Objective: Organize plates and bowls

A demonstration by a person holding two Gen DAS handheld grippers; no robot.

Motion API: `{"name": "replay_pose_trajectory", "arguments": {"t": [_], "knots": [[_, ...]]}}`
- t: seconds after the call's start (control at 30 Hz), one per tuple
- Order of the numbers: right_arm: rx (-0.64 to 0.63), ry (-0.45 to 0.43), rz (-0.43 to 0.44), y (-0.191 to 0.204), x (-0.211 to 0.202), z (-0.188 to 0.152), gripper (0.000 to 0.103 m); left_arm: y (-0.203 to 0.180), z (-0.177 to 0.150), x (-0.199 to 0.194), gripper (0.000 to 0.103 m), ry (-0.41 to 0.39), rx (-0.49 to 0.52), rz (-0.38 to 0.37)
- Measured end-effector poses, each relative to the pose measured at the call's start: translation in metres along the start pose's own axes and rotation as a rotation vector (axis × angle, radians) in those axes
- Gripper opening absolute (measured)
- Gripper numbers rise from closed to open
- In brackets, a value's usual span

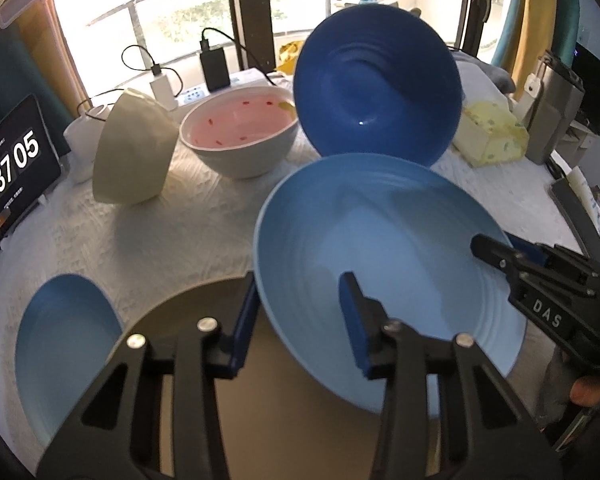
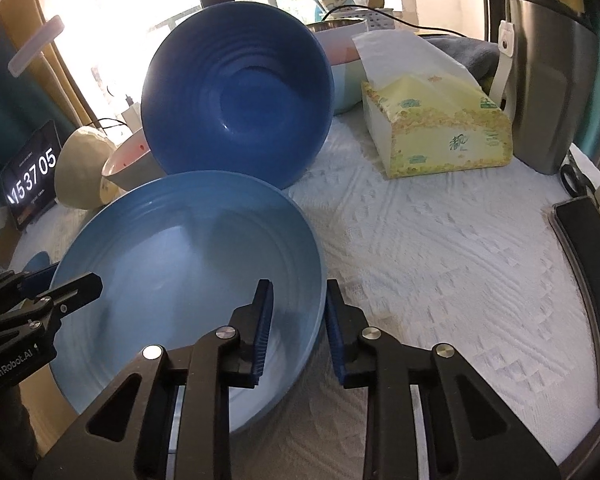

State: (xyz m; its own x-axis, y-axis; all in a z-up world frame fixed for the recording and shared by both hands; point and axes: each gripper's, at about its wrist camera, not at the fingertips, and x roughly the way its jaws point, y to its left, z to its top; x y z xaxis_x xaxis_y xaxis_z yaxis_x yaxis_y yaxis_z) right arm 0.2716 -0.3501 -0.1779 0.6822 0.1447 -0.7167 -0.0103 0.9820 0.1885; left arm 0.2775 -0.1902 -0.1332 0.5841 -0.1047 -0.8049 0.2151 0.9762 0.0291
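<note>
A large light blue bowl (image 1: 380, 216) (image 2: 180, 248) sits on the white cloth, partly over a dark plate (image 1: 180, 320). My left gripper (image 1: 300, 278) straddles its left rim. The outer pad lies on the outside wall and the inner pad is down against the inner slope, so it is shut on the bowl. My right gripper (image 2: 299, 284) straddles the right rim. Its outer pad is at the wall, while a strip of bowl shows beside the inner pad. Behind, a dark blue bowl (image 2: 236, 100) (image 1: 380, 92) leans on its edge.
A grey bowl with a pink inside (image 1: 240, 132), a cream bowl on its side (image 1: 132, 148) and a small light blue dish (image 1: 64, 344) stand to the left. A tablet clock (image 1: 12, 176) is at the far left. A tissue box (image 2: 436, 128) and a grey appliance (image 2: 548, 92) are at the right.
</note>
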Motion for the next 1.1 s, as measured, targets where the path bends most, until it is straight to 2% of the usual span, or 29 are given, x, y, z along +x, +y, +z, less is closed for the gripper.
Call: {"name": "replay_pose_trajectory", "arguments": {"t": [0.57,1.1], "knots": [[-0.014,-0.065,-0.017,0.019,-0.037,-0.007,0.028,0.012,-0.014,-0.044,0.042,-0.081,-0.013,-0.007],[-0.058,-0.106,-0.001,0.072,-0.065,-0.022,0.028,0.053,-0.046,-0.087,0.042,-0.142,-0.056,0.02]]}}
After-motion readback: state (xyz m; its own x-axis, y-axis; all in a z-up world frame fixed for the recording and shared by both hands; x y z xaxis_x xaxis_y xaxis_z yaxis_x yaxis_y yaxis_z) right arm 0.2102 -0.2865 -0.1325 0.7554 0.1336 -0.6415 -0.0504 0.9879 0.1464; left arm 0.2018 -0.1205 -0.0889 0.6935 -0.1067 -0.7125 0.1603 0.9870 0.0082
